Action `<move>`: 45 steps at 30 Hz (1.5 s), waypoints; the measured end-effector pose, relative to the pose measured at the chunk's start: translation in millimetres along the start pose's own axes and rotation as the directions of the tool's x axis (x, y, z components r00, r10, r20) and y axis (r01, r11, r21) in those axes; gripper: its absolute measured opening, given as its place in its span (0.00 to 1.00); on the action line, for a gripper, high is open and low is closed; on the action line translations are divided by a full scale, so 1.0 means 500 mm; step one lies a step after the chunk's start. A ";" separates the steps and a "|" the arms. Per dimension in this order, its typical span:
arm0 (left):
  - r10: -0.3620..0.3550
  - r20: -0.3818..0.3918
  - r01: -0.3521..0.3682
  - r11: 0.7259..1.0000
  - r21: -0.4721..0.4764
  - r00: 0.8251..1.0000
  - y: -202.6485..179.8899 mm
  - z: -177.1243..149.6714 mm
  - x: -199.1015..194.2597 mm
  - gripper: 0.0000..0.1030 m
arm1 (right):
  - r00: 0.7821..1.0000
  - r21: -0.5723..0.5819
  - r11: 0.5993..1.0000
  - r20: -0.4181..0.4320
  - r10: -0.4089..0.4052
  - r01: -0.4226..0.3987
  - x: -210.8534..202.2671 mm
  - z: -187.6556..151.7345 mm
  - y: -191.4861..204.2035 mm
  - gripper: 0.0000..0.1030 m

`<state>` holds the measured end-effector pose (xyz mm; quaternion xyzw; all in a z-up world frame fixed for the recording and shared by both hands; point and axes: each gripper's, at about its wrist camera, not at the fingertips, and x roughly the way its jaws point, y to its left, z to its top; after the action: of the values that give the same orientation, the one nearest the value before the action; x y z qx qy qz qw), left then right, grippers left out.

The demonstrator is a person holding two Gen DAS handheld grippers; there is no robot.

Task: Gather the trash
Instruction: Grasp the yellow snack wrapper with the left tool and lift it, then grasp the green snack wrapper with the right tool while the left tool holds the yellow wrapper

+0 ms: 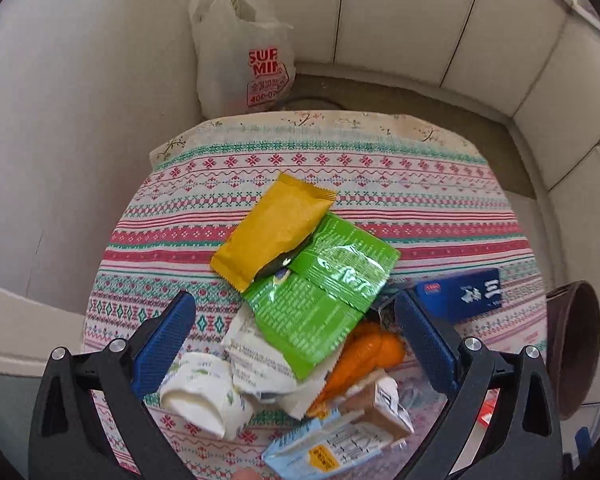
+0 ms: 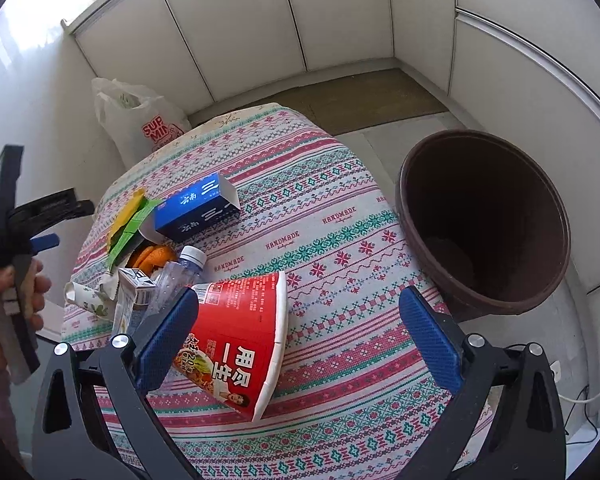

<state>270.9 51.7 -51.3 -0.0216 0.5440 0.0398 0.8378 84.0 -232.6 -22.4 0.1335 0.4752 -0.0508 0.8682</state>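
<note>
A heap of trash lies on a round table with a patterned cloth: a yellow wrapper overlapping a green wrapper, orange peel, a crumpled paper cup, a small carton and a blue box. The left gripper hangs above this heap, jaws wide apart, holding nothing. Beside the heap, a red noodle cup lies on its side between the spread, empty jaws of the right gripper. A brown bin stands just past the table's edge.
</note>
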 end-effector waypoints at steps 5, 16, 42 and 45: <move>0.130 -0.066 -0.126 0.990 0.064 0.989 -0.017 0.064 0.122 0.94 | 1.000 -0.022 1.000 -0.005 0.017 -0.017 0.003 0.008 0.008 0.93; 0.013 -0.205 -0.012 1.000 0.007 0.979 0.007 0.109 0.271 0.74 | 0.999 -0.052 0.999 -0.036 0.005 -0.007 0.023 0.010 0.014 0.93; -0.327 0.453 0.386 0.921 -0.042 0.829 0.141 -0.251 -0.316 0.01 | 0.989 -0.243 0.958 -0.054 0.140 -0.149 0.033 0.069 0.212 0.93; -0.306 0.498 0.361 0.932 -0.016 0.811 0.142 -0.277 -0.343 0.01 | 0.983 -0.292 0.939 -0.087 0.160 -0.179 0.055 0.125 0.287 0.93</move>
<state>68.8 104.2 49.6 -0.1517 0.2997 -0.0739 0.9390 180.3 -111.3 12.8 0.0427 0.4909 0.1009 0.8643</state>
